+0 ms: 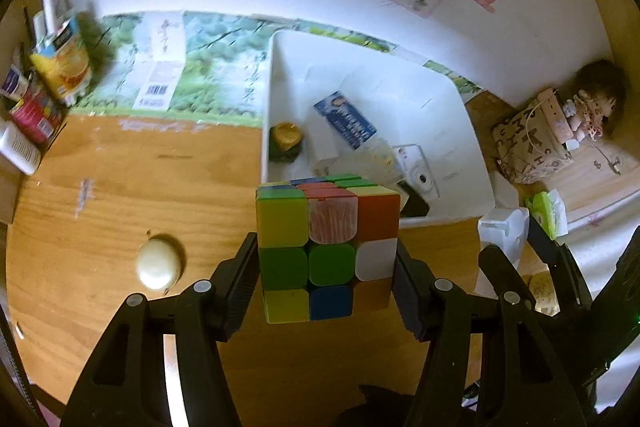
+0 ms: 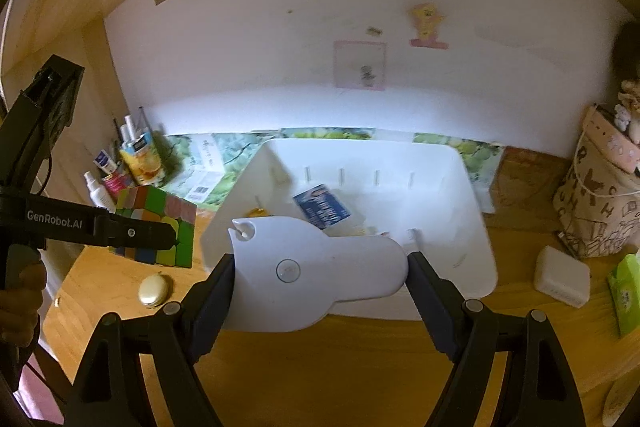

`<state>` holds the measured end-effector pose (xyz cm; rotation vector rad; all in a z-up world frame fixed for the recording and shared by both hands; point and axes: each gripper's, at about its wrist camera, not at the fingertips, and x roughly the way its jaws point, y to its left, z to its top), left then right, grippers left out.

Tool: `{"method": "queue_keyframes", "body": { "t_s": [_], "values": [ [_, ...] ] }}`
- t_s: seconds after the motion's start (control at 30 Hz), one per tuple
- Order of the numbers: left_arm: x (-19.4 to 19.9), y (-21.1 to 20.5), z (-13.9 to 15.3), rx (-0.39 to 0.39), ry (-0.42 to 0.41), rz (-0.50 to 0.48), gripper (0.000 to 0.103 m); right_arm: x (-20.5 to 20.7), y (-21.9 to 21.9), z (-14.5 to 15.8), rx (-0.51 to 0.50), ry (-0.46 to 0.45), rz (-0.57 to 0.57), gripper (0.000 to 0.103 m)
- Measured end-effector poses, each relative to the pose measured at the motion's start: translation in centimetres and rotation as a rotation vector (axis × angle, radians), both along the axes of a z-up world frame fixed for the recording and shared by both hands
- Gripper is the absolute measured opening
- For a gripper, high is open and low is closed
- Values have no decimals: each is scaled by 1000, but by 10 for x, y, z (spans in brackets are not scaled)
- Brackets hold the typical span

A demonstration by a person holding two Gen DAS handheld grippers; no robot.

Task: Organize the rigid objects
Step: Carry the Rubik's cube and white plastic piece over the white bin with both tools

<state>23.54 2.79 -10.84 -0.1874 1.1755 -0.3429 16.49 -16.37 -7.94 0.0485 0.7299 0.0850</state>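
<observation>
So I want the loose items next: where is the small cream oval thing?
The cream oval lies on the wooden table, left of the left gripper and its cube.

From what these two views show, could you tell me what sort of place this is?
Probably a child's bedroom desk at home: cartoon stickers on the white wall, a doll in the corner, and a wooden desktop with a white plastic bin of odds and ends.

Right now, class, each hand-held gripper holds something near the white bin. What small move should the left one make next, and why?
Probably carry the puzzle cube forward over the white bin's near rim, then release. The left hand-held gripper is clamped on the cube, which sits just short of the bin, where other items already lie. The right hand-held gripper holds a white flat piece.
</observation>
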Motion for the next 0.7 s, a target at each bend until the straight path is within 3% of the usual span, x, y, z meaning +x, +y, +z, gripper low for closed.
{"method": "queue_keyframes", "body": {
  "t_s": [0.4, 0.7],
  "values": [
    [10, -45, 1, 11, -156, -25, 64, 20, -42, -22, 28, 9, -40, 84],
    [23, -66, -4, 24, -224, 51, 64, 37, -56, -44, 93, 30, -26, 84]
  ]
}}
